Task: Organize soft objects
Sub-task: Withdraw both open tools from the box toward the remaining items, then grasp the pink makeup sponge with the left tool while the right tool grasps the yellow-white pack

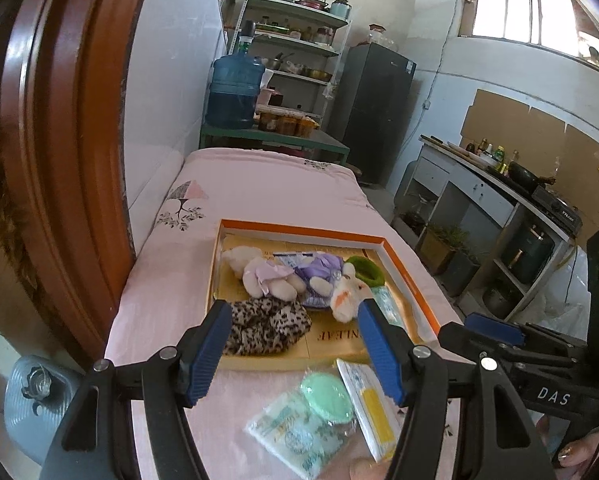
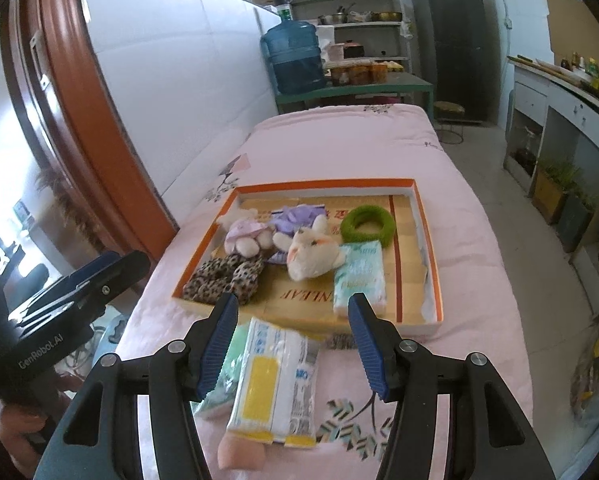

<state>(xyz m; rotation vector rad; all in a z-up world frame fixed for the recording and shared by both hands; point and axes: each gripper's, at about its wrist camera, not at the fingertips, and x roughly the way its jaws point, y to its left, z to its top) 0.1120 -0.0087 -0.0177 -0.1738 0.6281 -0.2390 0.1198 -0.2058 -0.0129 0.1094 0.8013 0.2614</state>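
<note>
Pink bedspread (image 2: 479, 240), orange-rimmed tray (image 2: 429, 240) of plush toys (image 2: 313, 254), both tools (image 1: 295, 350) (image 2: 293, 346) spread apart, empty.

**Kitchen surroundings around the pink-covered bed**

A pink bedspread (image 2: 379, 148) with leaf prints covers the bed. Beyond its far end, a blue water jug (image 1: 235, 92) stands on a green table (image 1: 275, 138) beside jars. Behind them rises a metal shelf rack (image 1: 299, 44) loaded with pots, next to a dark refrigerator (image 1: 373, 108). A counter (image 1: 491, 184) with bottles and a wok lines the right wall, under a window (image 1: 535, 16). A reddish-brown door frame (image 1: 59, 140) fills the left.
</note>
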